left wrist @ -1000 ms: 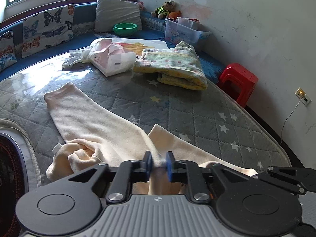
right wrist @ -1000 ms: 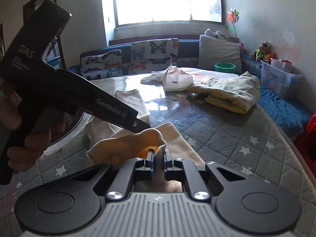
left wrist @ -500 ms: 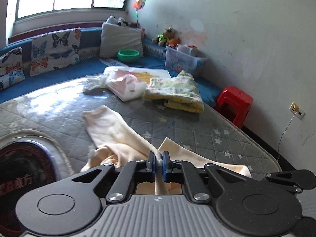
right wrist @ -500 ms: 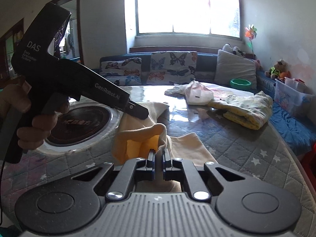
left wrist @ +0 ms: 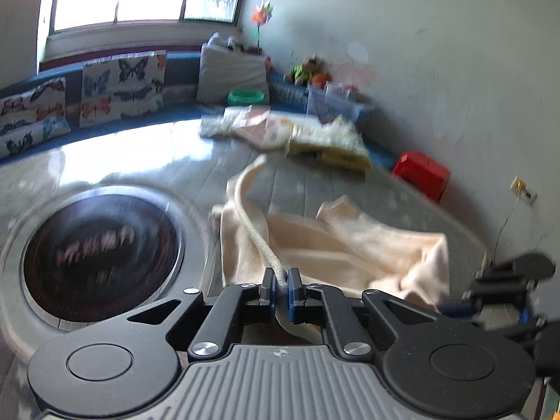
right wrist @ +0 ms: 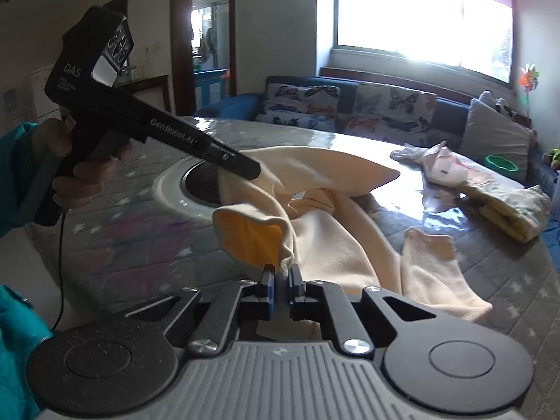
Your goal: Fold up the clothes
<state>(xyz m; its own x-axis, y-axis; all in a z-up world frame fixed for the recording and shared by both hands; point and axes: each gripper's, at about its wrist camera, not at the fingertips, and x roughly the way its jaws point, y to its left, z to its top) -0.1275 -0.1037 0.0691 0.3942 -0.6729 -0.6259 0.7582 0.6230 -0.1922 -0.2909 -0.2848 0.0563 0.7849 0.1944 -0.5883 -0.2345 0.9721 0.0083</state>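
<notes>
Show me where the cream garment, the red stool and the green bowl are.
cream garment [right wrist: 336, 245]: right wrist view, middle of the fabric.
red stool [left wrist: 421, 171]: left wrist view, seat top.
green bowl [left wrist: 246, 97]: left wrist view, rim.

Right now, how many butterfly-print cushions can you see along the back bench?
2 in the left wrist view: one butterfly cushion at the far left, one beside it nearer the window's middle. The plain grey pillow isn't counted; more may lie out of frame.

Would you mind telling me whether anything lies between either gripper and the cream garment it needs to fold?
Nothing visible does. The left gripper and the right gripper are each already shut on an edge of the cream fleece garment, with no other object between.
</notes>
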